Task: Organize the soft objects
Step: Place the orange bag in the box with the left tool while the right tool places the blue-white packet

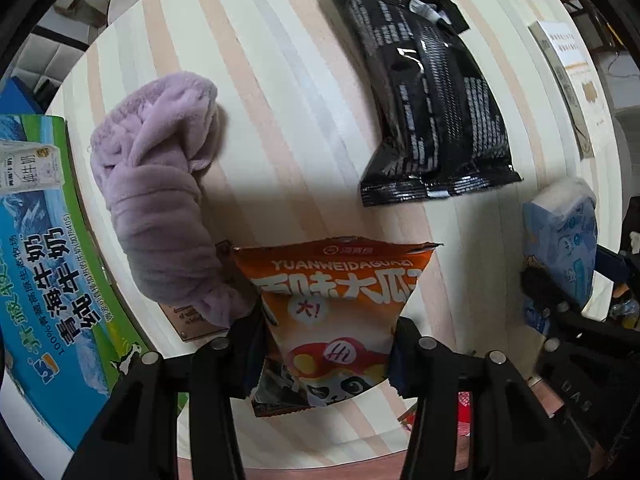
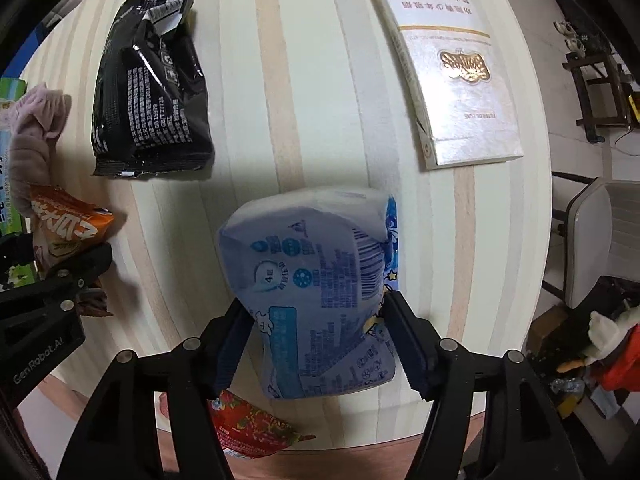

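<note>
My left gripper (image 1: 326, 344) is shut on an orange snack bag (image 1: 340, 304) and holds it over the striped table. A crumpled purple plush cloth (image 1: 160, 200) lies just left of it. A black snack bag (image 1: 432, 92) lies farther off to the right. My right gripper (image 2: 316, 344) is shut on a soft blue tissue pack (image 2: 316, 280), which also shows in the left wrist view (image 1: 564, 248). In the right wrist view the black bag (image 2: 152, 88) lies at upper left, with the purple cloth (image 2: 32, 136) and orange bag (image 2: 68, 228) at the left edge.
A green and blue milk carton box (image 1: 44, 260) stands at the table's left. A white flat box (image 2: 452, 68) lies at the far right. A red snack packet (image 2: 248, 424) lies at the near edge under the right gripper. A chair (image 2: 600, 240) stands beyond the table.
</note>
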The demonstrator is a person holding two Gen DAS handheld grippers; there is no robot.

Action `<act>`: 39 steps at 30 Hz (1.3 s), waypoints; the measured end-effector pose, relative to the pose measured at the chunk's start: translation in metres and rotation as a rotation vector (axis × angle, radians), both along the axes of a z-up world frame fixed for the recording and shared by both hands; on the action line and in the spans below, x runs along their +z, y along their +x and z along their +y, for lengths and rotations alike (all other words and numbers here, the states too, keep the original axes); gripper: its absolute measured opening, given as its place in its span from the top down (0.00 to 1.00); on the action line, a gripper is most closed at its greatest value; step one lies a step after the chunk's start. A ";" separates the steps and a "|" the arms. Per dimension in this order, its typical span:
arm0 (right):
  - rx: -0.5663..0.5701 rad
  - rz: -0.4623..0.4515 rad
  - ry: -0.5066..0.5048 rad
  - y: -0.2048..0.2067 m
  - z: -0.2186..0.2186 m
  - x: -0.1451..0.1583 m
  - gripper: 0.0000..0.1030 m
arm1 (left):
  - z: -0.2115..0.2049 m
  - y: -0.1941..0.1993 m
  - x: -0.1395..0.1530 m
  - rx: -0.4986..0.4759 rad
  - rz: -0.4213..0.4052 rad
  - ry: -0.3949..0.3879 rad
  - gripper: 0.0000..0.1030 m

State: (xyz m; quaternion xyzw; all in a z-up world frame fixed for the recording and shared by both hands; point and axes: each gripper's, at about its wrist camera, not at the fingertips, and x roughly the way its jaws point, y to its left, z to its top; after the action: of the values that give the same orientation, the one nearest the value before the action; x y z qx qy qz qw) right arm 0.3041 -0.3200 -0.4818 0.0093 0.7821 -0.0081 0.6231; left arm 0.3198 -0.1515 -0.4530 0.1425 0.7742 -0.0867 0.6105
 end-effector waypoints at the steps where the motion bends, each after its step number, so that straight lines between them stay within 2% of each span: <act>1: -0.001 -0.008 -0.001 -0.001 0.001 0.001 0.43 | -0.001 -0.002 0.002 0.001 -0.007 -0.002 0.56; 4: -0.018 -0.035 0.005 -0.003 0.001 0.011 0.58 | -0.003 -0.009 0.014 0.006 -0.034 -0.024 0.57; 8: -0.044 -0.069 0.037 -0.008 0.001 0.032 0.62 | 0.001 -0.018 0.051 0.030 -0.095 -0.087 0.57; 13: -0.039 -0.165 0.111 -0.022 0.014 0.093 0.63 | 0.024 -0.033 0.118 0.078 -0.205 -0.190 0.57; 18: 0.000 -0.261 0.198 -0.031 0.055 0.160 0.63 | 0.077 -0.044 0.185 0.132 -0.318 -0.231 0.57; 21: 0.034 -0.310 0.242 -0.032 0.098 0.193 0.63 | 0.120 -0.041 0.215 0.172 -0.369 -0.214 0.57; 24: 0.073 -0.341 0.282 -0.032 0.139 0.225 0.63 | 0.171 -0.037 0.233 0.220 -0.398 -0.172 0.57; 28: 0.130 -0.360 0.311 -0.015 0.209 0.248 0.63 | 0.244 -0.030 0.232 0.300 -0.403 -0.123 0.57; 31: 0.165 -0.354 0.309 0.000 0.258 0.246 0.63 | 0.289 -0.019 0.220 0.351 -0.384 -0.103 0.57; 35: 0.183 -0.336 0.272 0.026 0.310 0.225 0.63 | 0.336 0.005 0.191 0.398 -0.326 -0.104 0.57; 39: 0.158 -0.287 0.220 0.056 0.345 0.188 0.63 | 0.368 0.027 0.157 0.417 -0.294 -0.082 0.57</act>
State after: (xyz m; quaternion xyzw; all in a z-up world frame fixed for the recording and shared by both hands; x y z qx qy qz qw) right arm 0.3601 0.0248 -0.2934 0.0170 0.6796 0.1276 0.7222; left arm 0.3471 0.2165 -0.2959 -0.0340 0.6857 0.0316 0.7264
